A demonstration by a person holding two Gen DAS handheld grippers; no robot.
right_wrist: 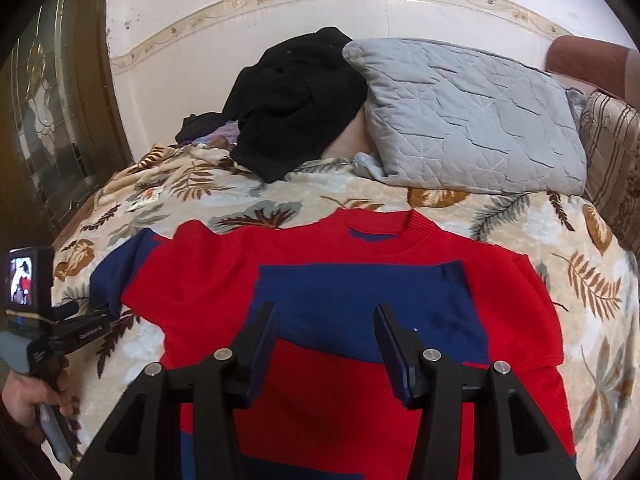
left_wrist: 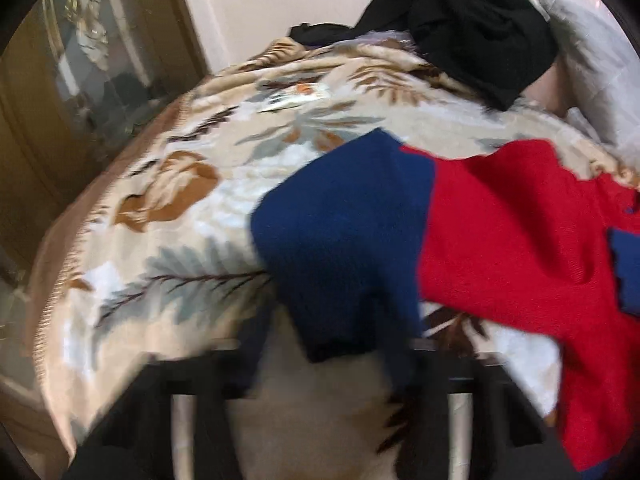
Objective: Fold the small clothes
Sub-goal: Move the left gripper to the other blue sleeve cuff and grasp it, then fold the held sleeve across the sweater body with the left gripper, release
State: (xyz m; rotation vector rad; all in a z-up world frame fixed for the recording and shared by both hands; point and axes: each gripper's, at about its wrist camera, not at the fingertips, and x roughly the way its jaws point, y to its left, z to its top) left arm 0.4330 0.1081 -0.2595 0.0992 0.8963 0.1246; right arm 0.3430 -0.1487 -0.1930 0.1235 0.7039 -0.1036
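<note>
A small red knitted jumper (right_wrist: 320,280) with dark blue patches lies flat on the leafy beige blanket (right_wrist: 580,280), front up, so its sides can be folded in. Its neck points to the grey quilted pillow (right_wrist: 472,120) and wall; its long way runs from there to the near edge. The left gripper (left_wrist: 344,344) pinches the blue sleeve (left_wrist: 340,232), probably to fold it across. The right gripper (right_wrist: 324,320) hangs over the middle, half open, holding nothing. A black clothes heap (right_wrist: 296,104) waits behind.
</note>
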